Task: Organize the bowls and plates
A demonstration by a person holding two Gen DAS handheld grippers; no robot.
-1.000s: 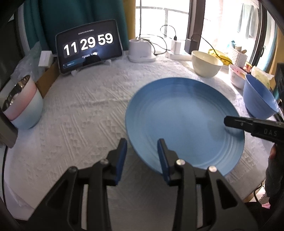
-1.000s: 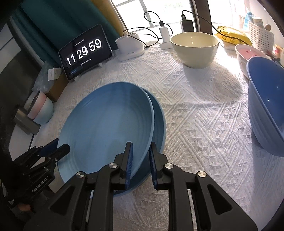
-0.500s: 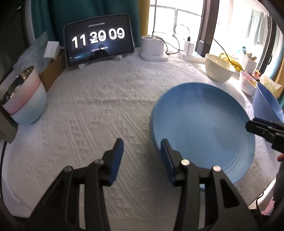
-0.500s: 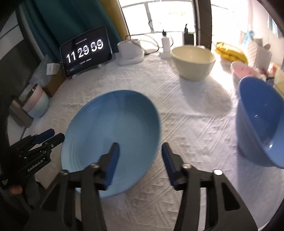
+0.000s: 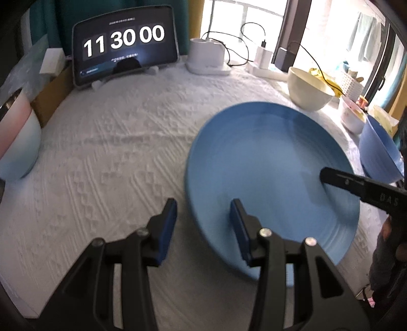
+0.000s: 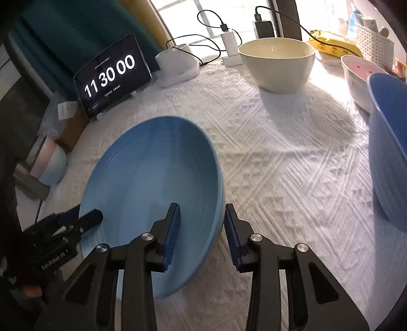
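Plates: blue, stacked on worktop. Left gripper: released, straddling near rim. Right gripper: released, straddling opposite rim.

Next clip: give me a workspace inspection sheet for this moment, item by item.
Surface: white textured tablecloth.
Job's things: stacked blue plates flat on the cloth; cream bowl, pink-lined bowl and blue bowl to the right; pink and pale blue bowls nested at the left edge.
Clutter: clock tablet, white charging dock, white basket.
Grippers: left claw open, straddling the plates' rim; right claw open, astride the opposite rim.
Cables: black leads to the chargers.
Surroundings: teal curtain, bright window.
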